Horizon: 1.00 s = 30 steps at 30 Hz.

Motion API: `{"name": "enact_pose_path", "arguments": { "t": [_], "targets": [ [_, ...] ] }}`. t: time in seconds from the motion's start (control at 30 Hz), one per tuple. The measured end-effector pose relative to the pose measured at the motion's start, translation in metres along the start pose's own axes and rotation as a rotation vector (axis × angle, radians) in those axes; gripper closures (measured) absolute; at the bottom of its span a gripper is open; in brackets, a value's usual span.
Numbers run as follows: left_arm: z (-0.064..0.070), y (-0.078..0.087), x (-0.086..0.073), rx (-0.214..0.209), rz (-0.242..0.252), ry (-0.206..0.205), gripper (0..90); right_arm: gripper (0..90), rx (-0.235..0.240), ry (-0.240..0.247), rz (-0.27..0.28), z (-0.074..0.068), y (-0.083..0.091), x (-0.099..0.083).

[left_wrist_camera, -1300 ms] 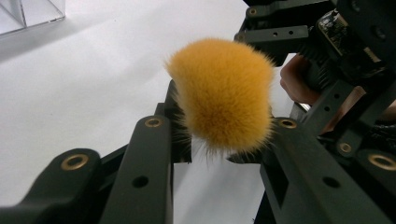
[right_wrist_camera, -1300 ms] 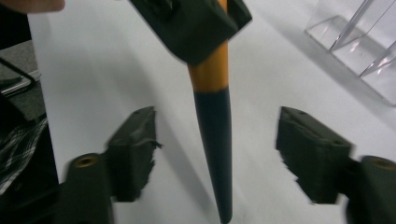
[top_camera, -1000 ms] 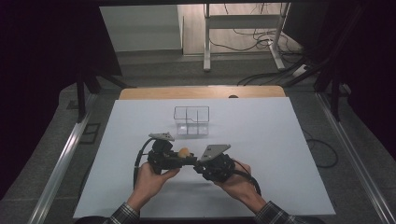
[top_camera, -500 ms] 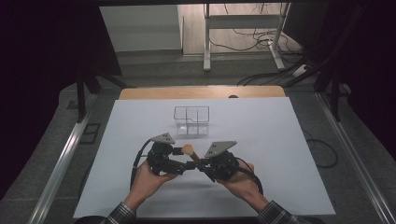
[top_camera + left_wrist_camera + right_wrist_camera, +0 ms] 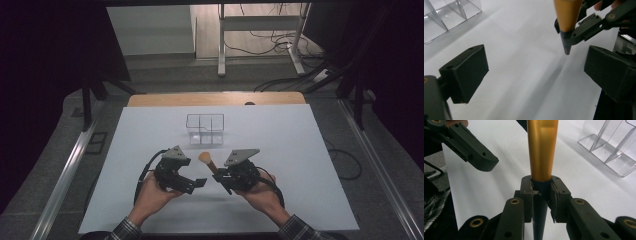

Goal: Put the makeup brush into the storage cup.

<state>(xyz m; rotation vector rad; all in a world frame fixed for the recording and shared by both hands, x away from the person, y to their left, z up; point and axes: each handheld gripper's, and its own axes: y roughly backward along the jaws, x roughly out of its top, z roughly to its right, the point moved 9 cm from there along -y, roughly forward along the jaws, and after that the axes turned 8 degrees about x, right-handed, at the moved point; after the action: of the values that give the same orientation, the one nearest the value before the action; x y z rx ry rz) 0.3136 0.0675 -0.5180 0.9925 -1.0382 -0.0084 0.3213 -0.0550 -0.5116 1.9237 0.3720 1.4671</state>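
Right gripper [image 5: 223, 178] is clamping the orange-and-black pen [image 5: 209, 162] above the tabletop [image 5: 300, 150], left gripper [image 5: 196, 183] hanging open beside it; next is likely carrying it to the clear organizer [image 5: 205, 129].

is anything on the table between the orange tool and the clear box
Nothing visible: bare white table lies between the orange tool, clamped in the right hand-held gripper, and the clear box.

You see a clear plastic organizer [image 5: 205, 129] with several compartments standing on the white surface [image 5: 300, 150], toward its far middle. Beyond the surface's wooden far edge [image 5: 215, 98], cables [image 5: 280, 37] trail over the floor around a white metal stand [image 5: 260, 35].
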Motion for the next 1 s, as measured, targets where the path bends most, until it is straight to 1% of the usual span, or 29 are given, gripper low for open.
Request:
{"name": "enact_pose_path", "arguments": {
  "t": [0.03, 0.07, 0.1, 0.13, 0.17, 0.33, 0.43, 0.5, 0.67, 0.7, 0.73, 0.77, 0.8, 0.83, 0.9, 1.0],
  "targets": [
    [0.0, 0.0, -0.001, 0.004, -0.003, 0.001, 4.5, 74.2, 0.002, -0.002, 0.003, 0.0, 0.001, 0.0],
    [-0.002, 0.001, -0.002, 0.009, -0.011, -0.006, 4.2, 74.2, 0.002, -0.004, 0.005, 0.001, 0.001, 0.0],
    [-0.002, 0.002, -0.003, 0.013, -0.009, 0.003, 4.2, 74.2, 0.001, -0.01, 0.009, 0.001, 0.002, 0.0],
    [-0.004, 0.003, -0.004, 0.017, -0.017, -0.002, 4.1, 74.2, 0.003, -0.013, 0.014, 0.002, 0.003, 0.0],
    [-0.005, 0.003, -0.005, 0.022, -0.016, 0.003, 4.0, 74.2, 0.001, -0.014, 0.017, 0.003, 0.003, 0.0],
    [-0.01, 0.007, -0.011, 0.049, -0.023, 0.0, 3.6, 74.2, -0.007, -0.037, 0.034, 0.007, 0.008, 0.001],
    [-0.014, 0.009, -0.015, 0.071, -0.036, -0.016, 2.9, 74.2, -0.011, -0.052, 0.049, 0.01, 0.011, 0.001],
    [-0.016, 0.01, -0.017, 0.079, -0.036, -0.013, 2.4, 74.1, -0.018, -0.056, 0.055, 0.013, 0.014, 0.001],
    [-0.022, 0.013, -0.025, 0.116, -0.052, -0.037, 1.6, 74.2, -0.031, -0.081, 0.081, 0.02, 0.022, 0.002],
    [-0.022, 0.013, -0.025, 0.116, -0.052, -0.037, 1.5, 74.2, -0.031, -0.081, 0.081, 0.02, 0.022, 0.002],
    [-0.023, 0.014, -0.027, 0.119, -0.056, -0.039, 1.4, 74.1, -0.038, -0.088, 0.091, 0.024, 0.025, 0.002],
    [-0.025, 0.015, -0.028, 0.124, -0.055, -0.035, 1.4, 74.1, -0.038, -0.088, 0.091, 0.024, 0.025, 0.002],
    [-0.026, 0.016, -0.03, 0.128, -0.056, -0.037, 1.4, 74.1, -0.042, -0.102, 0.103, 0.027, 0.027, 0.002],
    [-0.029, 0.018, -0.033, 0.137, -0.064, -0.044, 1.4, 74.2, -0.046, -0.107, 0.107, 0.029, 0.028, 0.001],
    [-0.032, 0.02, -0.036, 0.15, -0.067, -0.046, 1.4, 74.2, -0.052, -0.118, 0.115, 0.033, 0.03, 0.001],
    [-0.034, 0.022, -0.04, 0.16, -0.063, -0.04, 1.3, 74.2, -0.067, -0.133, 0.122, 0.038, 0.033, 0.001]
  ]
}}
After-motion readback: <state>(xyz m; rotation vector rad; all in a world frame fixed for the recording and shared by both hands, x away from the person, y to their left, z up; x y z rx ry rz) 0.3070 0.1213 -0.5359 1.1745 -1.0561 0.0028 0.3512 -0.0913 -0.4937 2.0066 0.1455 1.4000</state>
